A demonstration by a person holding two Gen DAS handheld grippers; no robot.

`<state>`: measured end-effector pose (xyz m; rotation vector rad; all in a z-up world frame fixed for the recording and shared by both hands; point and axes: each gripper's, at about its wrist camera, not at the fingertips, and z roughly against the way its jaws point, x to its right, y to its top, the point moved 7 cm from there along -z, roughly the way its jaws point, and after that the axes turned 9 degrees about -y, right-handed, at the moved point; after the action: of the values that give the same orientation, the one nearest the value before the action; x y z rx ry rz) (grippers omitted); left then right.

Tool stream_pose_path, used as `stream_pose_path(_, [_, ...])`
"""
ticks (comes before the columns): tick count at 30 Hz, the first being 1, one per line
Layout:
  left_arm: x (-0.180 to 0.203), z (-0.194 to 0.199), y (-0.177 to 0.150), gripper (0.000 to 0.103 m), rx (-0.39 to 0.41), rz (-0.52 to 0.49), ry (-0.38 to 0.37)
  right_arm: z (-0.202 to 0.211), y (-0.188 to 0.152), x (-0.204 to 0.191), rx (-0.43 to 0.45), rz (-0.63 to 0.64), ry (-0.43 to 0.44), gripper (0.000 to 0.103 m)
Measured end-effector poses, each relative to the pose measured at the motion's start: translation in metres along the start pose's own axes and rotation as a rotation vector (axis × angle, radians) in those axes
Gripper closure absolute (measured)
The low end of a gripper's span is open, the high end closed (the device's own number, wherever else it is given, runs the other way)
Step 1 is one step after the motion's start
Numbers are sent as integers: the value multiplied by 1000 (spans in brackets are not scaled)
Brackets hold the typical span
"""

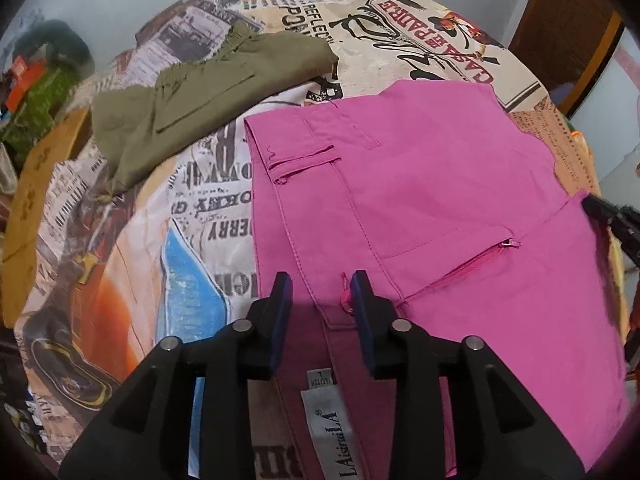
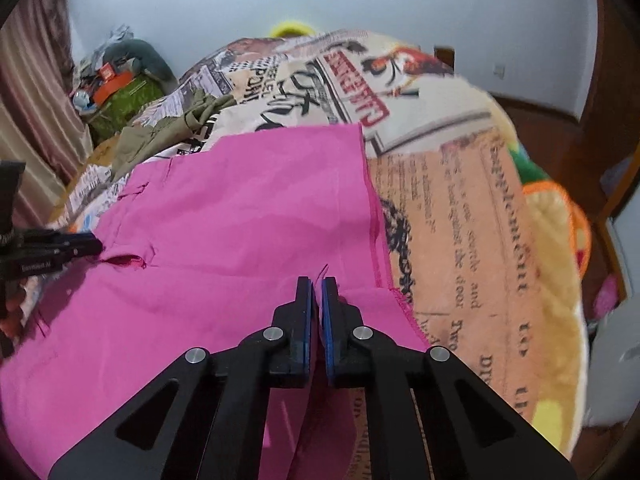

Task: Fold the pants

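Pink pants (image 1: 432, 184) lie partly folded on a bed with a newspaper-print cover (image 1: 192, 216). My left gripper (image 1: 322, 284) is open over the waistband, above the white label (image 1: 328, 436), with the pink cloth between its jaws but not pinched. My right gripper (image 2: 318, 286) is shut on the pink pants' hem edge (image 2: 360, 300) at their right side. The pink pants fill the left of the right wrist view (image 2: 224, 208). The left gripper's tip shows at the left edge of the right wrist view (image 2: 86, 246), and the right gripper's tip shows at the right edge of the left wrist view (image 1: 600, 208).
Folded olive-green pants (image 1: 192, 108) lie on the bed behind the pink ones. A cardboard box (image 1: 36, 200) sits at the bed's left. Clutter is piled by the wall (image 2: 116, 80). A wooden door (image 1: 568, 20) stands at the right. An orange and yellow cushion (image 2: 560, 216) lies at the bed's right edge.
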<state>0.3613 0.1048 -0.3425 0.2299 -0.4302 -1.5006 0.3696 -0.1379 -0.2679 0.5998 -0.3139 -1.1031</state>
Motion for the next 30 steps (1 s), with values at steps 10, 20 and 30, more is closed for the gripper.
stream_pose_path(10, [1, 3, -1, 52, 18, -91, 109, -31, -11, 8, -119, 32, -38, 97])
stream_pose_path(20, [27, 49, 12, 52, 105, -98, -19, 31, 11, 13, -51, -72, 22, 64])
stream_pose_path(30, [39, 2, -9, 45, -3, -155, 11, -17, -23, -36, -173, 73, 71, 56])
